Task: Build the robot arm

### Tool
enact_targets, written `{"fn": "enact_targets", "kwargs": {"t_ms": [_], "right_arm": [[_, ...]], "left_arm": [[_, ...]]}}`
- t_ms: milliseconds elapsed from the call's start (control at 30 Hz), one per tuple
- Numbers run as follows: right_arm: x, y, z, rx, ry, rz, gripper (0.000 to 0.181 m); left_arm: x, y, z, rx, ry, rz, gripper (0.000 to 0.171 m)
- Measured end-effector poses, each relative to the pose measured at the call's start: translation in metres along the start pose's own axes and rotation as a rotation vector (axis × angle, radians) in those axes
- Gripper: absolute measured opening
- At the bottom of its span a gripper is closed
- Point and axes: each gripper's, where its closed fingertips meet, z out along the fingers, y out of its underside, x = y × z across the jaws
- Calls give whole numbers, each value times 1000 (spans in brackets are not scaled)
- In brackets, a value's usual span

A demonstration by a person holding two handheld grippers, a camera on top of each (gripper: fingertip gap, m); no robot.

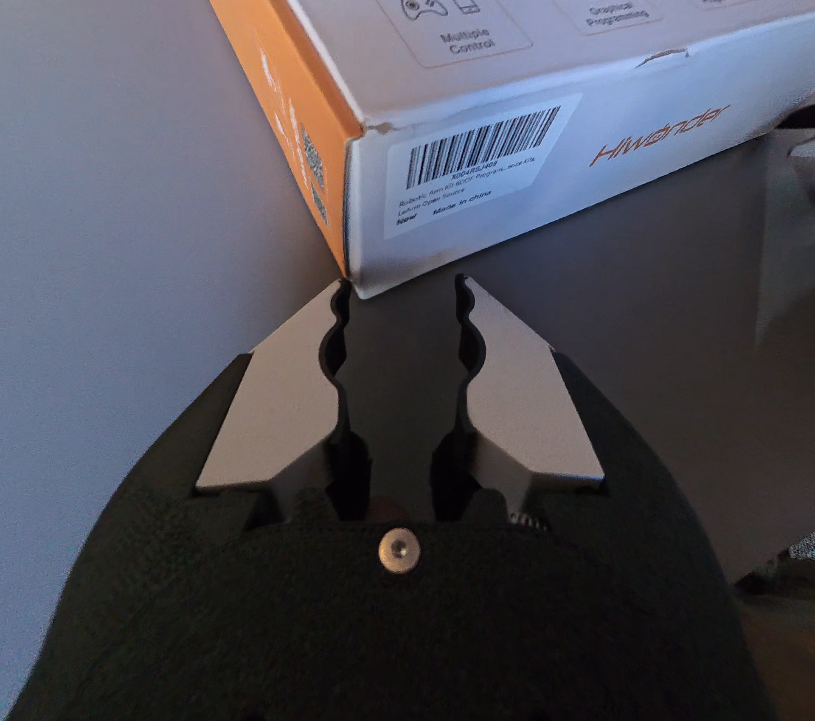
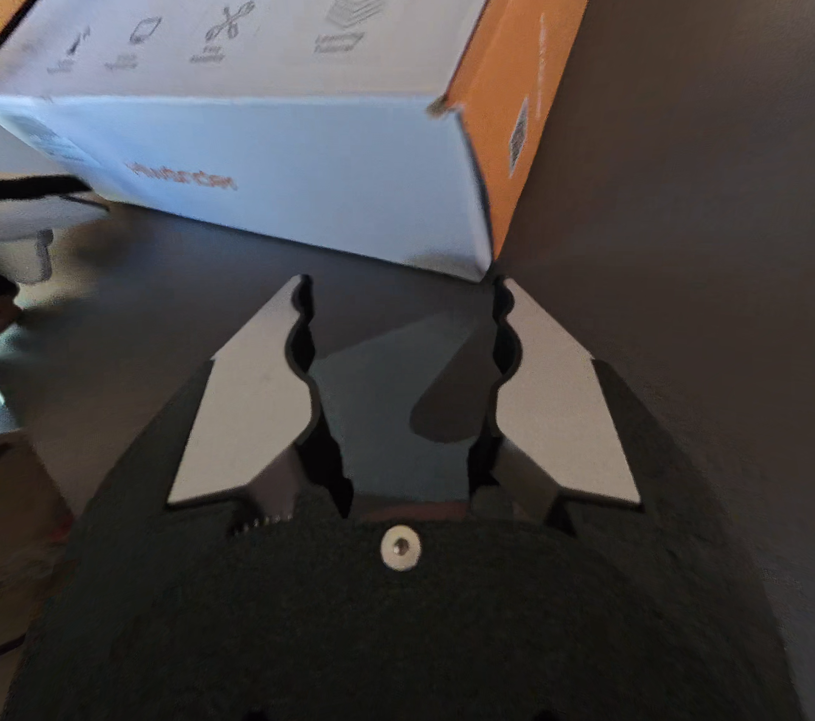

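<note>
A white cardboard box (image 1: 507, 51) with orange side panels lies flat on a dark table. It bears line drawings on top and a barcode sticker (image 1: 476, 162) on its near side. My left gripper (image 1: 401, 285) is open and empty, its fingertips right at the box's near left corner. The same box (image 2: 273, 170) shows in the right wrist view. My right gripper (image 2: 403, 285) is open and empty, its right fingertip just under the box's near right corner. Neither gripper holds anything.
The dark table top (image 1: 617, 325) runs under both grippers. A grey wall (image 1: 88, 170) stands left of the box. Blurred white and dark objects (image 2: 31, 223) lie at the left edge of the right wrist view. A pale shape (image 1: 789, 215) sits at the right edge.
</note>
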Motion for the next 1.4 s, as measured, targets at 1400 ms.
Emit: {"fn": "enact_targets", "kwargs": {"t_ms": [1400], "right_arm": [[-5, 10, 1, -59, 71, -444, 92]], "left_arm": [[11, 8, -14, 39, -17, 373, 60]]}}
